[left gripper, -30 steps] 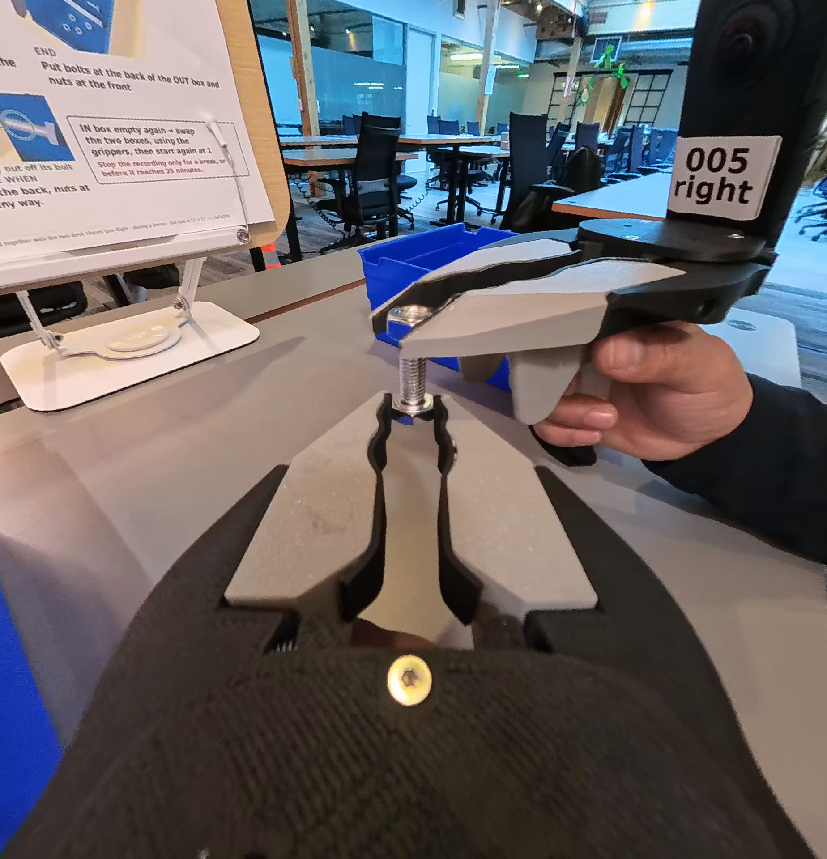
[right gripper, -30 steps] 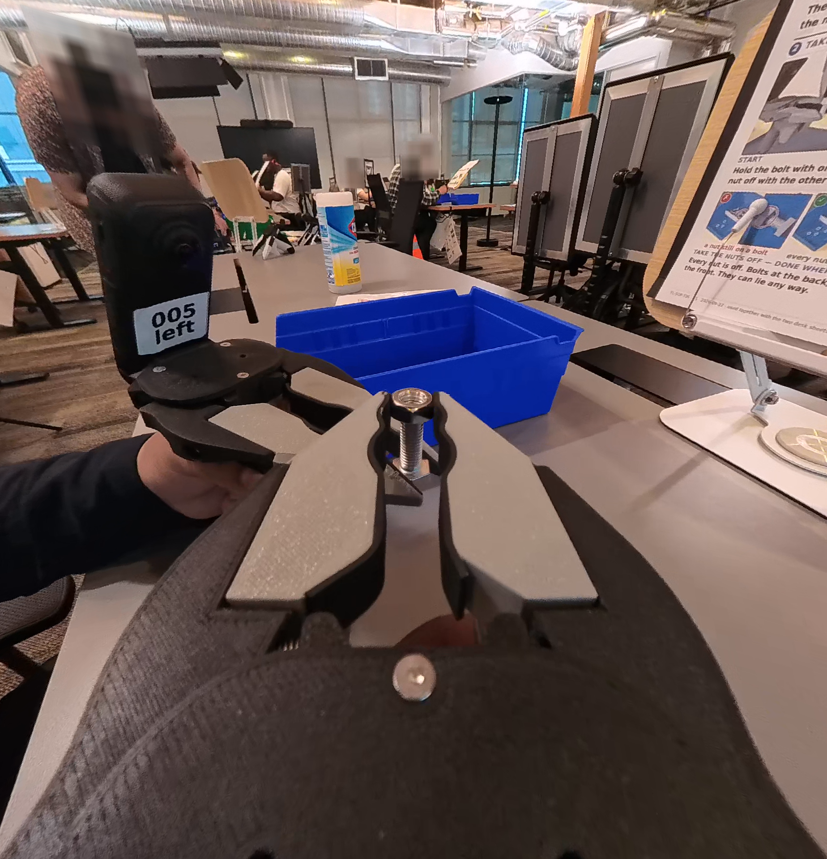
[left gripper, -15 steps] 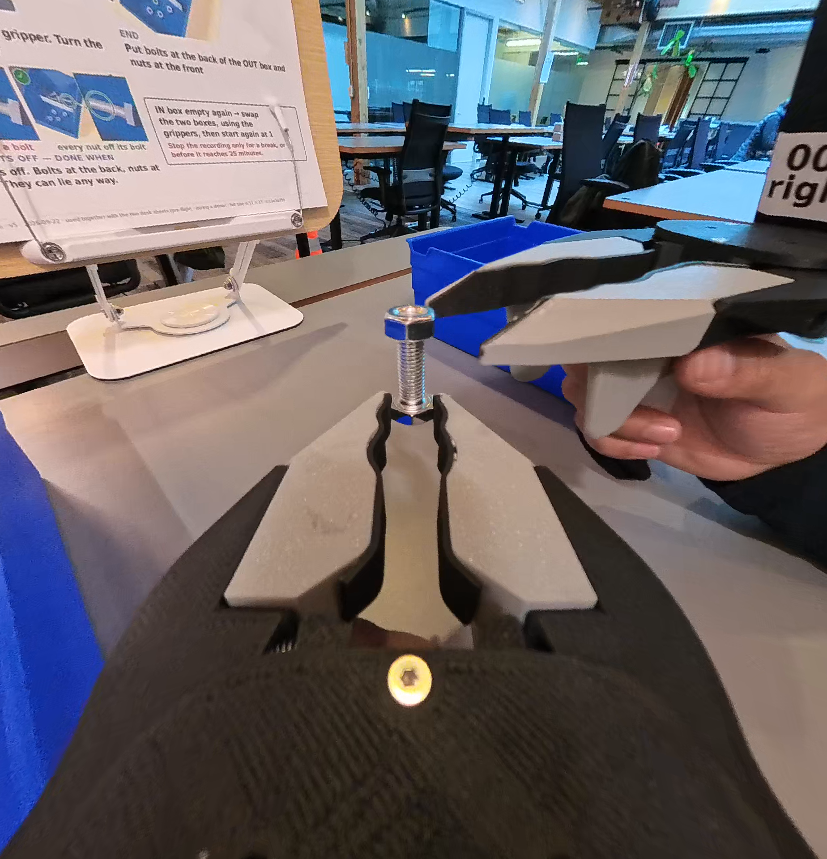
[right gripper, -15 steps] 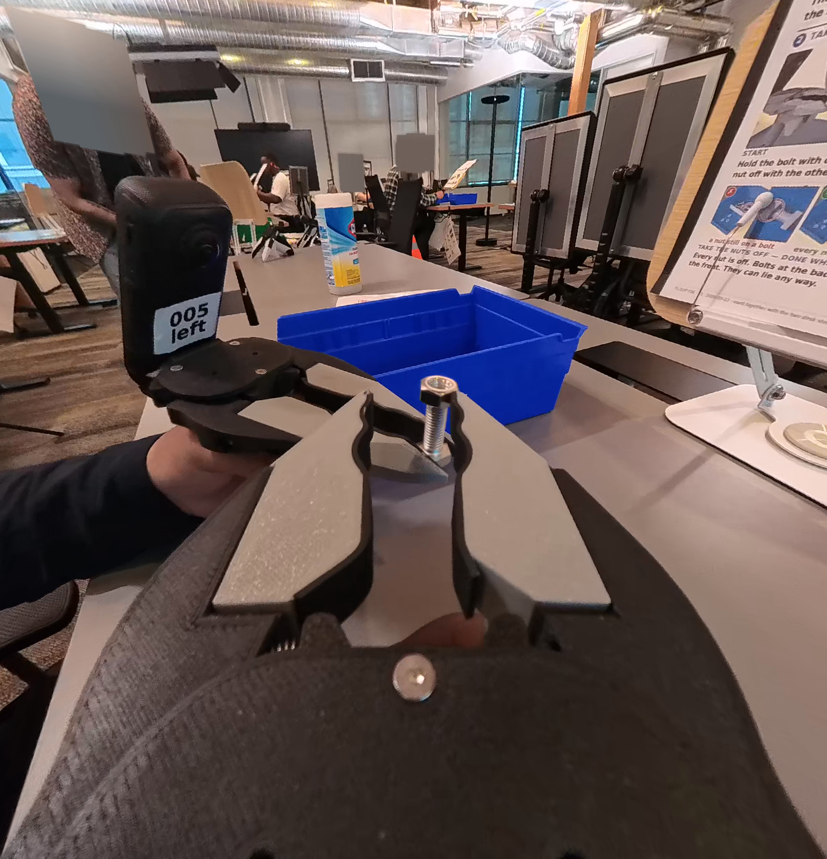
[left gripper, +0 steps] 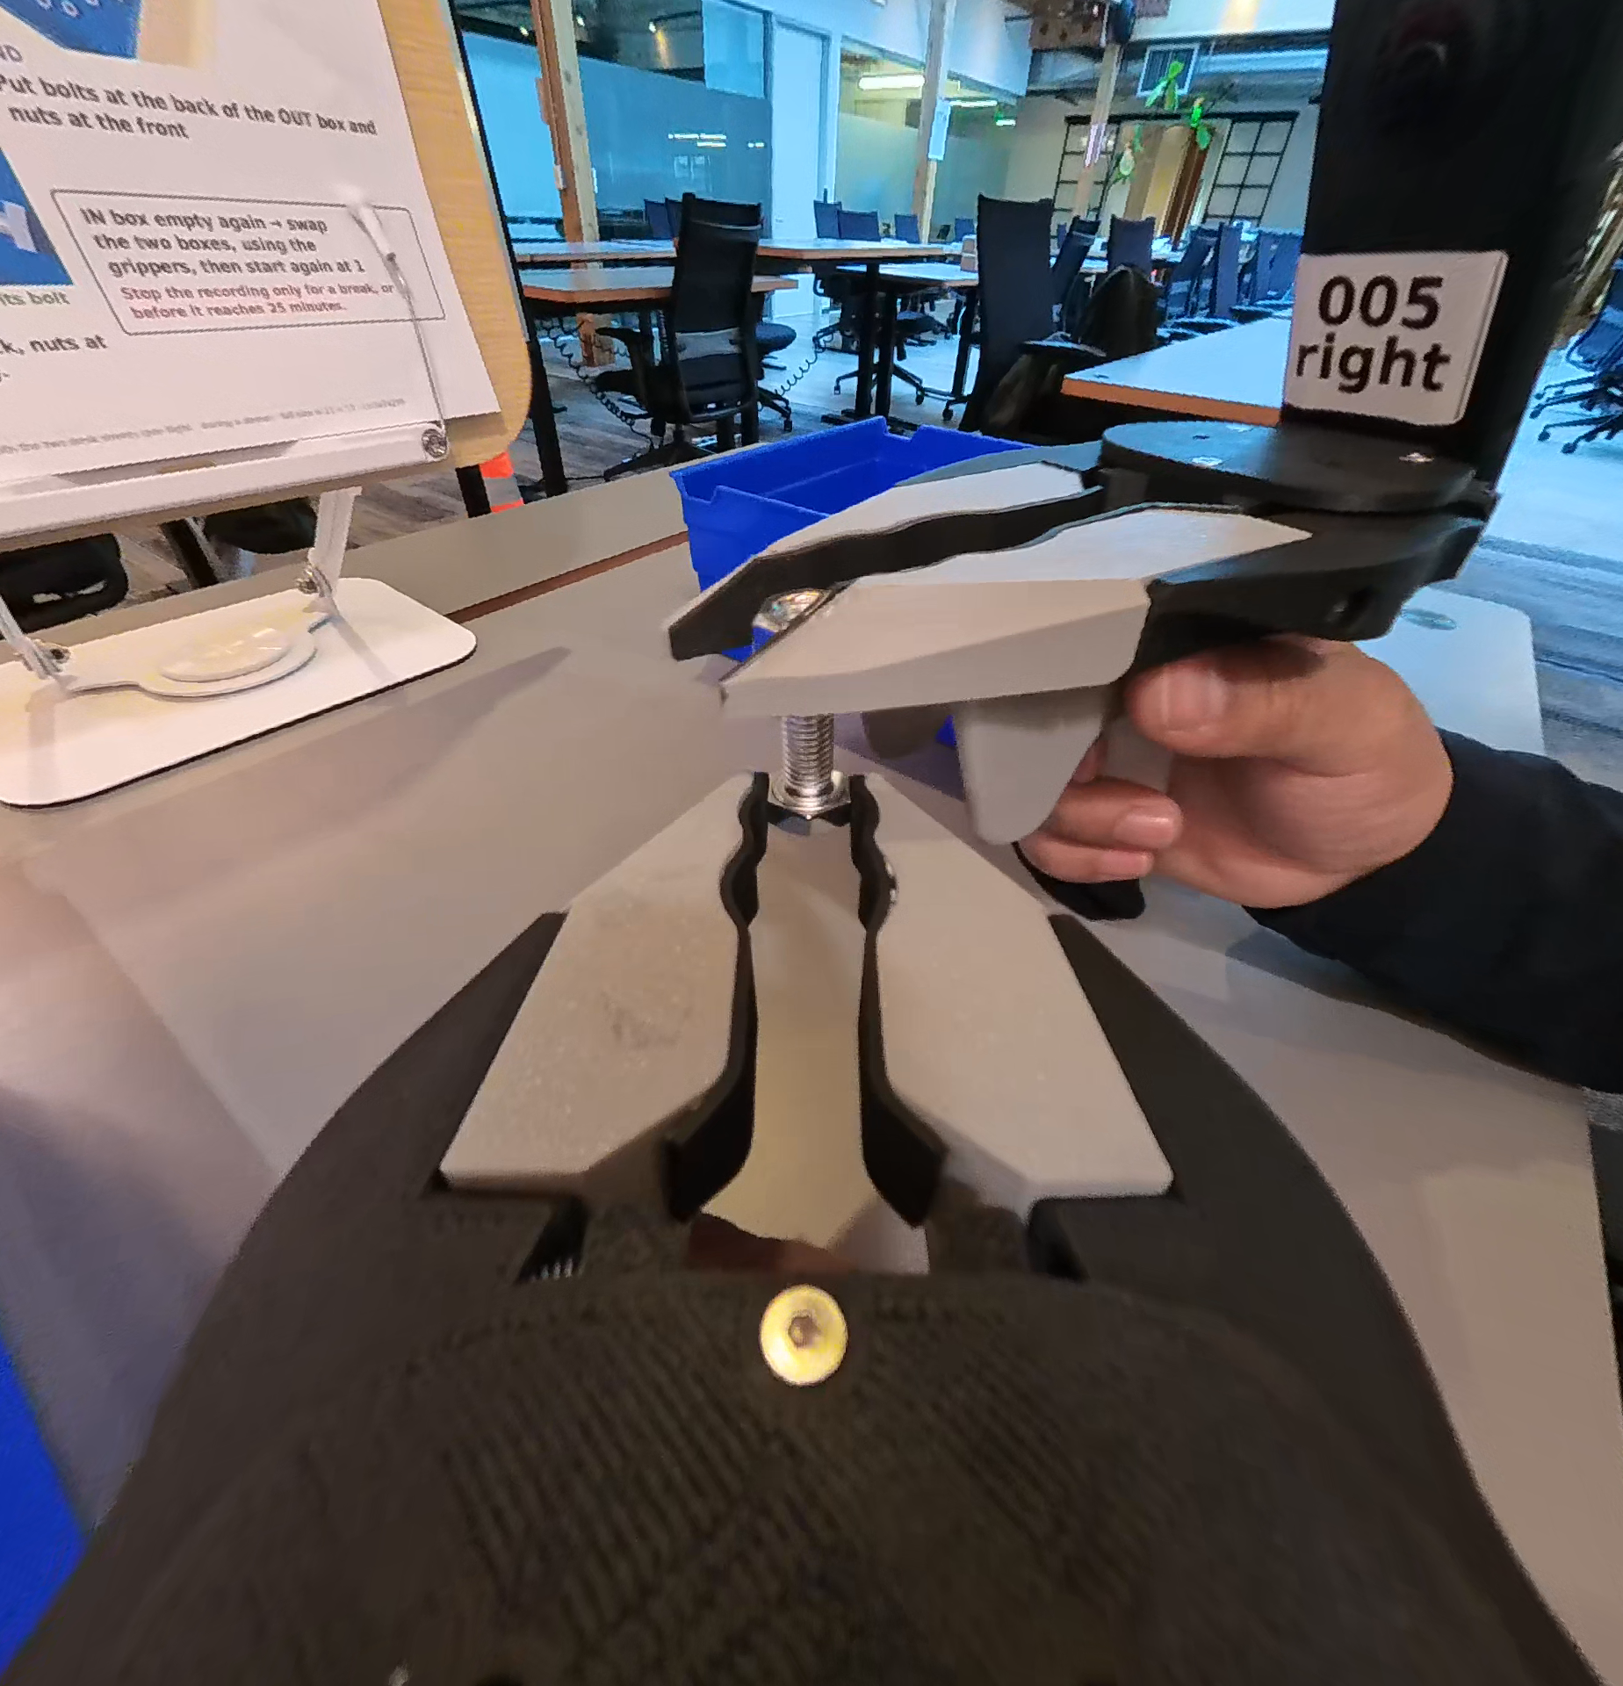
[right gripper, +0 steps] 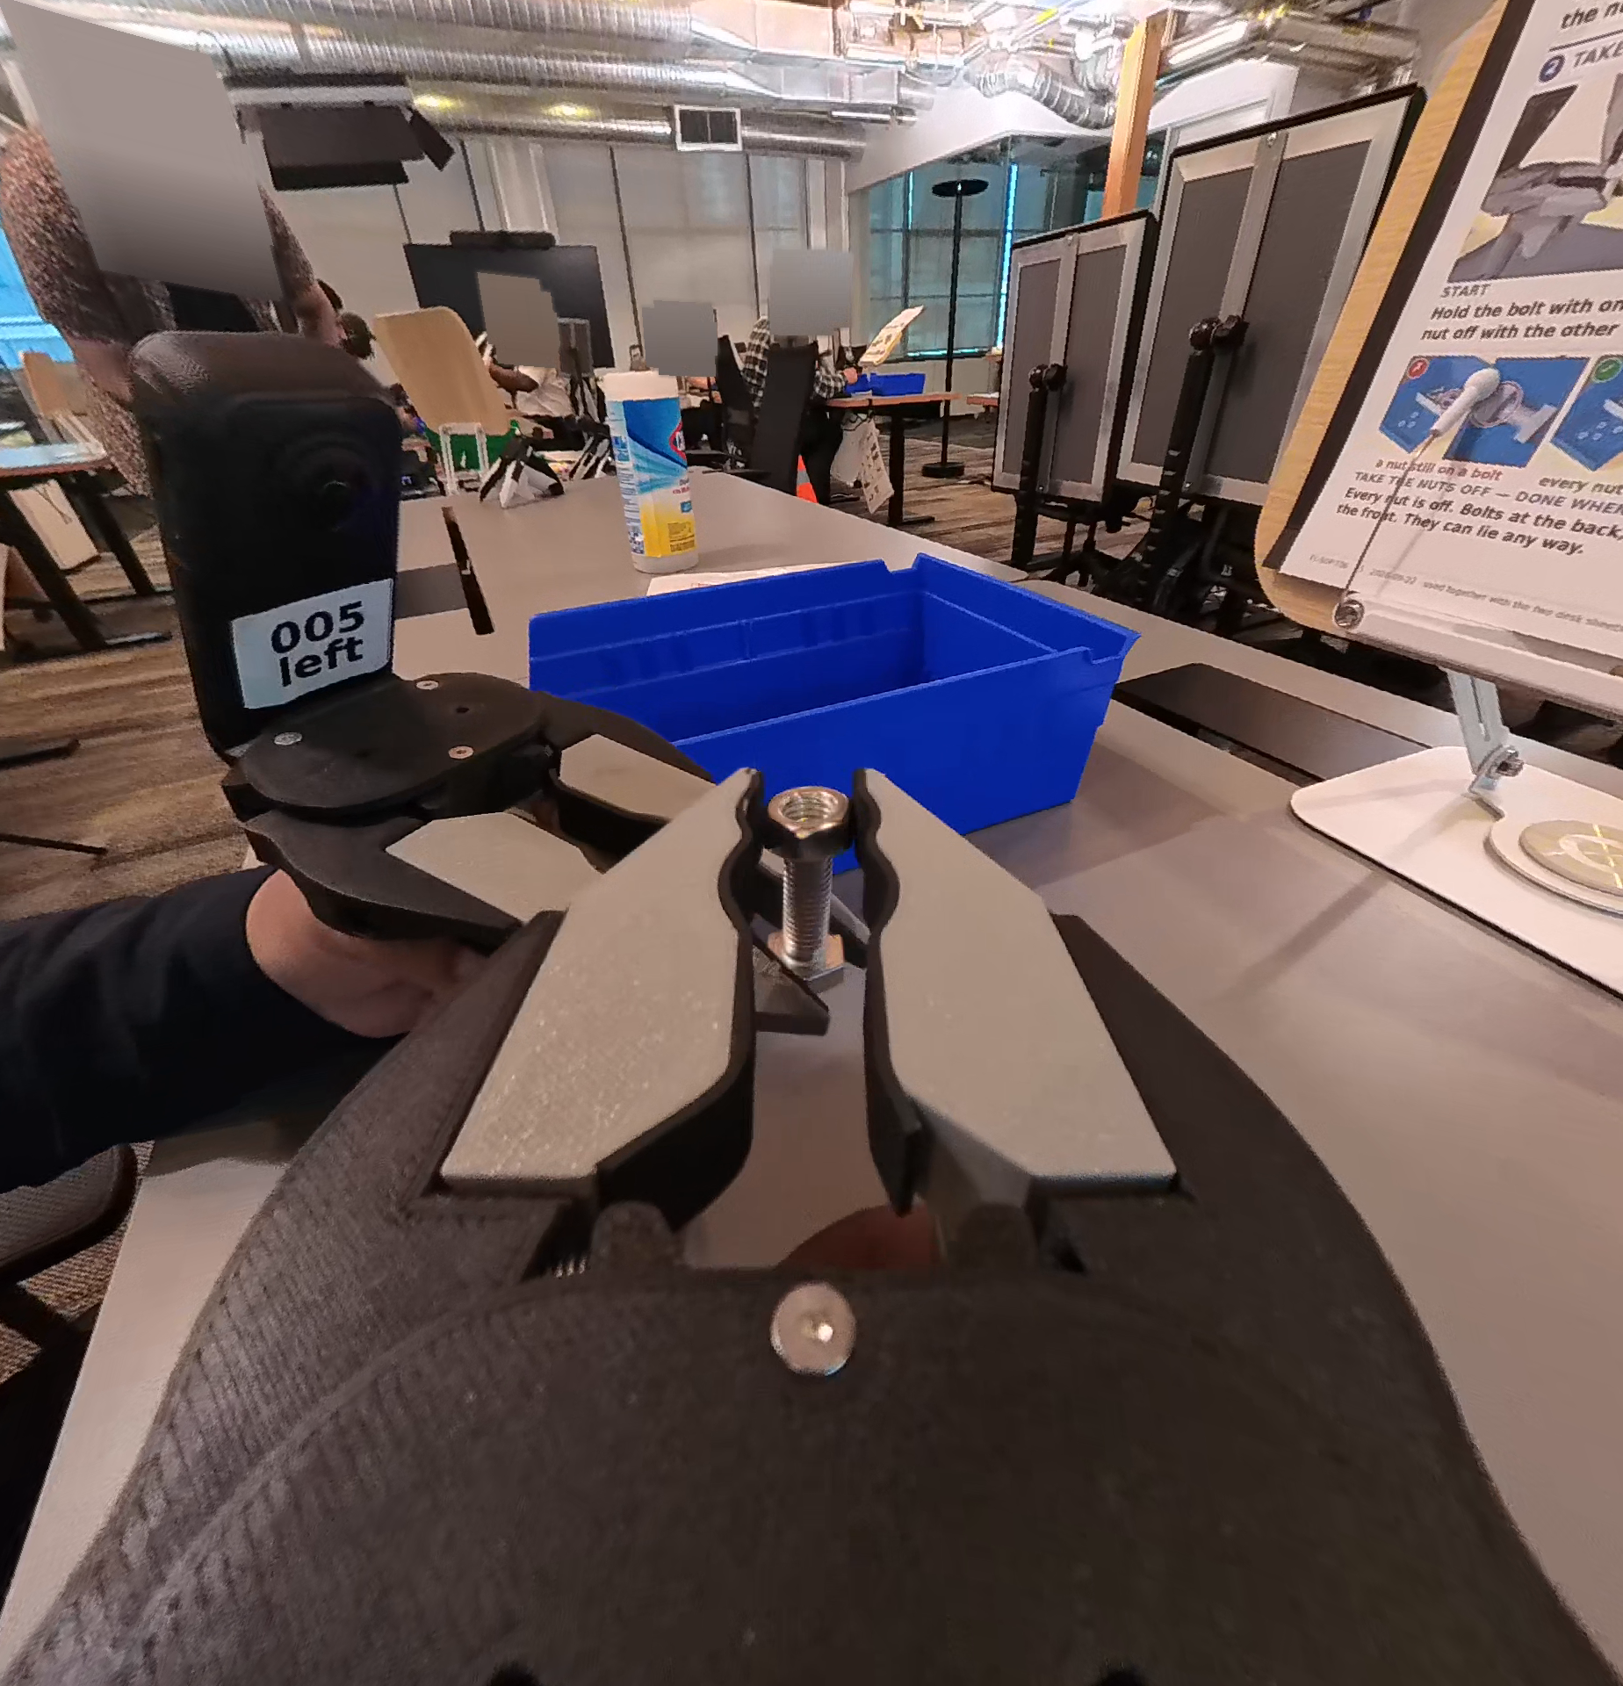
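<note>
A silver bolt (left gripper: 808, 744) stands upright over the grey table (left gripper: 288, 912). My left gripper (left gripper: 808, 812) is shut on the bolt's head at its lower end. My right gripper (left gripper: 744, 639) reaches in from the right, held by a hand, and is shut on the nut (left gripper: 794, 607) at the bolt's top. In the right wrist view the nut (right gripper: 808, 815) sits between the tips of my right gripper (right gripper: 808, 812). The threaded shank (right gripper: 803, 899) runs down to the left gripper (right gripper: 790, 994), whose tips are partly hidden.
A blue bin (right gripper: 881, 730) stands on the table just behind the grippers and also shows in the left wrist view (left gripper: 771, 511). An instruction board on a white stand (left gripper: 196, 675) is at the left. A wipes canister (right gripper: 653, 474) stands farther back. A blue edge (left gripper: 5, 1368) is near left.
The right gripper held the nut a second ago, opened and drew back to the right, and has now closed on the nut again. The left gripper has kept hold of the bolt.
</note>
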Demonstrator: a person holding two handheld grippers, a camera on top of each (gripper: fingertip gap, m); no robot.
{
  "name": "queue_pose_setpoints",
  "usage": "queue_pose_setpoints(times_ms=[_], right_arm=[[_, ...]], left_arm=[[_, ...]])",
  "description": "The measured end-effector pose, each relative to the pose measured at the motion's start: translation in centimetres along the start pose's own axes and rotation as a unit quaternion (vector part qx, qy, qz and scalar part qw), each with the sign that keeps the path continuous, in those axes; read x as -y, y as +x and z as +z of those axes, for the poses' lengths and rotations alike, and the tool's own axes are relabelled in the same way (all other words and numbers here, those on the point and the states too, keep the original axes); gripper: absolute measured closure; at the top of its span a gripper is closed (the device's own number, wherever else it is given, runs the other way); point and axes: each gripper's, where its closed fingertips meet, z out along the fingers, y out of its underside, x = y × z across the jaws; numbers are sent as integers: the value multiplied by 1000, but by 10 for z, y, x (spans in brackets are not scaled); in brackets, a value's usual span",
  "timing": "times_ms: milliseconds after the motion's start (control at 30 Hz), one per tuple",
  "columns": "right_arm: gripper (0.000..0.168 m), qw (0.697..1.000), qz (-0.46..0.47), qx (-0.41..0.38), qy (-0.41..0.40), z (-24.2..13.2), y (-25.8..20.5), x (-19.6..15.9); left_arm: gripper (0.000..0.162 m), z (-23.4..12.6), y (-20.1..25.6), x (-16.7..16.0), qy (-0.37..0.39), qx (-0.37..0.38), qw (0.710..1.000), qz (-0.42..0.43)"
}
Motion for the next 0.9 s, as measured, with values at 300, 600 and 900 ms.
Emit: queue_pose_setpoints(times_ms=[300,600,900], right_arm=[[141,1000,14,1,2,-1,3,-1],[139,1000,-1,-11,-6,2,0,-4],[152,1000,-2,-17,-4,4,2,-4]], left_arm=[[147,-2,-14,-2,-5,32,999,0],[147,-6,-28,-3,-6,61,998,-6],[147,1,-6,-4,-11,22,1000,15]])
